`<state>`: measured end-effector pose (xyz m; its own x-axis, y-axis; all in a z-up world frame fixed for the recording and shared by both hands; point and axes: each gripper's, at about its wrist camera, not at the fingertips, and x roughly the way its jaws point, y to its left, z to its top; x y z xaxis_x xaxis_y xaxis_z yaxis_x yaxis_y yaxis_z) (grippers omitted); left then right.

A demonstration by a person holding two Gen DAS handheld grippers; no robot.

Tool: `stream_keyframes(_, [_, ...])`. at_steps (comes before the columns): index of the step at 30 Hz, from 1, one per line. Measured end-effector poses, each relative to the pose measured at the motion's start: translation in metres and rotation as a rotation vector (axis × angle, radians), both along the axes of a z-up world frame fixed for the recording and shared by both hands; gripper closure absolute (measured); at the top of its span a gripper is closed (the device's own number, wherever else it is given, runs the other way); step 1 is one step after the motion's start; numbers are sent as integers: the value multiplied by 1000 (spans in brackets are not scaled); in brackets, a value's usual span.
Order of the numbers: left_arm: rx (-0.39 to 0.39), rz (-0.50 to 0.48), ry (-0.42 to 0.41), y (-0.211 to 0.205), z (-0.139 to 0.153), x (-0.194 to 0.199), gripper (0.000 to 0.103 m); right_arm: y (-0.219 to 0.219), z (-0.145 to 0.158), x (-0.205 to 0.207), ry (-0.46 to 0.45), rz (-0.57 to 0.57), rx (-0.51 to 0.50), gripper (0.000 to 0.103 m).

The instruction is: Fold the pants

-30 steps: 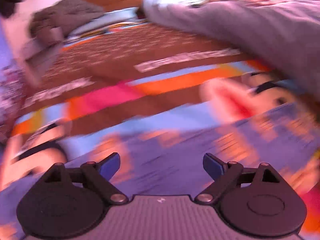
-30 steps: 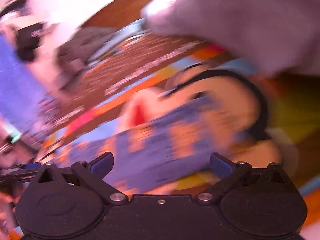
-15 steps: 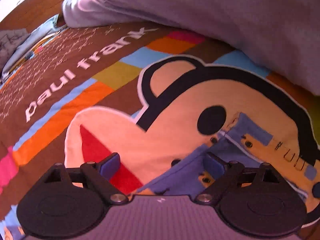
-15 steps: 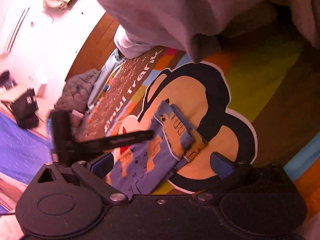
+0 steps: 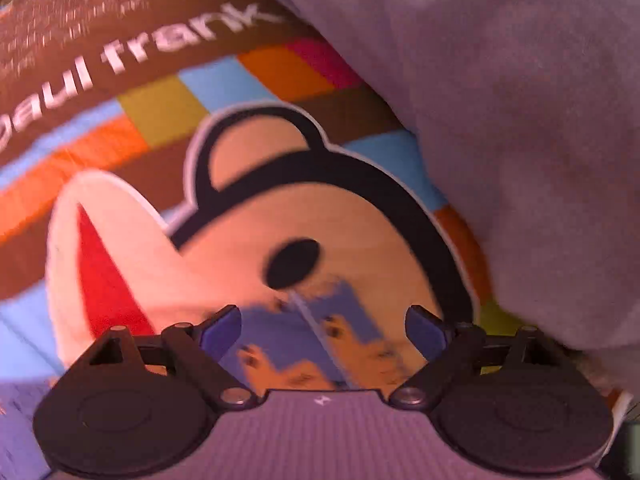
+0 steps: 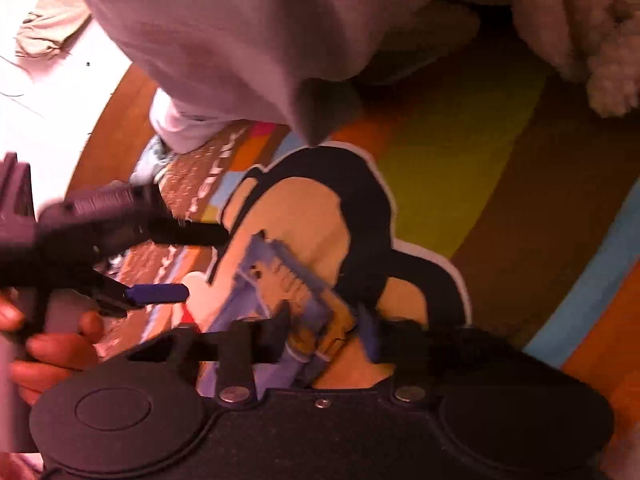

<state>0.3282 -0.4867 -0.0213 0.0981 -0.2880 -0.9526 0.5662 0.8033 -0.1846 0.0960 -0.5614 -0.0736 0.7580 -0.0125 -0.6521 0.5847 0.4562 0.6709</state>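
Observation:
Small blue pants [image 5: 296, 340] with an orange print lie on the monkey face of a colourful bedspread [image 5: 160, 112]. My left gripper [image 5: 323, 326] points steeply down over their waistband, open, with its blue pads on either side of the cloth and clear of it. In the right wrist view the pants [image 6: 276, 276] run toward me and their near edge is bunched between the fingers of my right gripper [image 6: 324, 334], whose jaws are closing on it. The left gripper [image 6: 192, 264] shows there too, open, held by a hand [image 6: 52, 344] at the left.
A big grey duvet [image 5: 500, 120] is heaped along the far side of the bedspread and overhangs it [image 6: 240, 40]. A pale plush toy [image 6: 608, 60] sits at the upper right. Wooden floor [image 6: 116, 120] and a beige cloth [image 6: 48, 28] lie beyond the bed.
My left gripper swept across the bedspread and tipped down over the waistband. My right gripper rolled, dropped to the pants' near edge, and its jaws went from wide apart to nearly together on the cloth.

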Motion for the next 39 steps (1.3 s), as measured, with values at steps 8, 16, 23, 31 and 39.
stream_keyframes(8, [179, -58, -17, -28, -8, -17, 25, 43, 28, 4, -10, 113, -322, 86])
stream_keyframes(16, [164, -80, 17, -37, 2, -18, 25, 83, 44, 23, 54, 218, -568, 86])
stream_keyframes(23, [293, -136, 8, -59, -15, -33, 76, 105, 46, 33, 75, 266, -669, 86])
stream_keyframes(31, [216, -2, 0, -28, 6, -28, 93, 115, 49, 32, 71, 286, -728, 87])
stream_keyframes(39, [-52, 164, 34, 66, 62, -15, 93, 157, 71, 25, -1, 366, -982, 87])
